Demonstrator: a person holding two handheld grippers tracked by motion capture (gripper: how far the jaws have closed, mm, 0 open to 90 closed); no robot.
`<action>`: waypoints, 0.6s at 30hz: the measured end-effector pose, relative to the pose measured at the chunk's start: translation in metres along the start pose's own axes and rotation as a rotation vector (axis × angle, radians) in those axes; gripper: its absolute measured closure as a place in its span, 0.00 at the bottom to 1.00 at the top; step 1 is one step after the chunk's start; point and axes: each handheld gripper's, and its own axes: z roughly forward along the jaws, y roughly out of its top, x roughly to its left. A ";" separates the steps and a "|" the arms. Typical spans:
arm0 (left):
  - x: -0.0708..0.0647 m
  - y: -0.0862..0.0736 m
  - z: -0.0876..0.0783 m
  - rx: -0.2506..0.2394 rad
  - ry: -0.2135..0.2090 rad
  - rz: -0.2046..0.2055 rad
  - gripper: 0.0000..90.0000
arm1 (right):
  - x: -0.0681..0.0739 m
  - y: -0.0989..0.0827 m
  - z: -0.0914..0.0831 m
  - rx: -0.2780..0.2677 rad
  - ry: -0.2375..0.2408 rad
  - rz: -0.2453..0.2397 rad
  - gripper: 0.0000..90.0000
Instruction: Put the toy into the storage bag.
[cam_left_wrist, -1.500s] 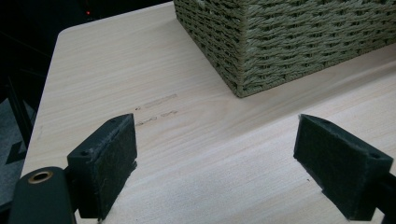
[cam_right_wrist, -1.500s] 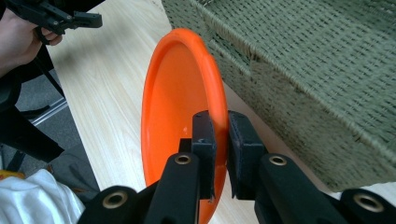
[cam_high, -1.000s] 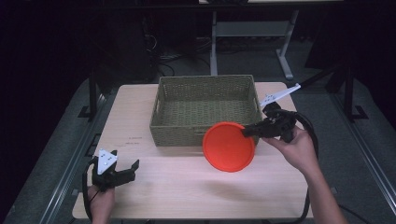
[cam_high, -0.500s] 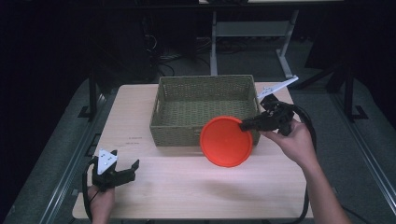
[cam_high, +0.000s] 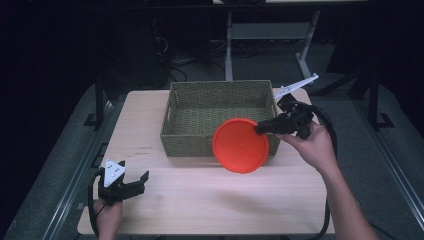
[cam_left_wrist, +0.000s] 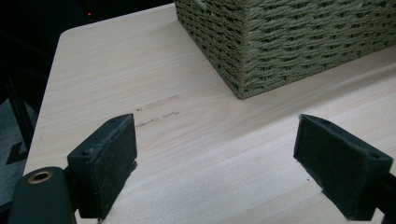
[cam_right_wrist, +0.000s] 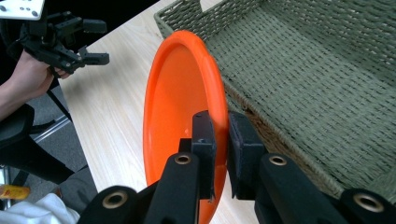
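An orange plate hangs tilted in the air in front of the green woven basket, over its front right rim. My right gripper is shut on the plate's right rim. In the right gripper view the plate stands on edge with its rim pinched between the two black pads, midway at my right gripper, and the empty basket lies beyond. My left gripper rests at the table's front left corner, open and holding nothing. In the left gripper view its pads stand wide apart over bare wood, facing the basket's corner.
The light wooden table has free room in front of the basket and at its left. A white pointed plate on the right gripper sticks out past the basket's right back corner. Dark floor and metal frames surround the table.
My right gripper has carried the orange plate up and back towards the basket, so the plate now overlaps the front right rim. The left gripper has stayed still.
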 end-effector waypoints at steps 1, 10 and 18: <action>0.000 0.000 0.000 0.000 -0.001 -0.001 0.14 | 0.000 0.001 0.000 -0.002 -0.002 0.000 0.91; 0.000 0.000 0.000 -0.003 0.000 -0.001 0.14 | -0.004 0.013 -0.001 -0.006 -0.014 0.006 0.91; 0.000 0.000 0.000 -0.001 0.001 -0.001 0.14 | -0.008 0.024 -0.001 -0.005 -0.024 0.015 0.91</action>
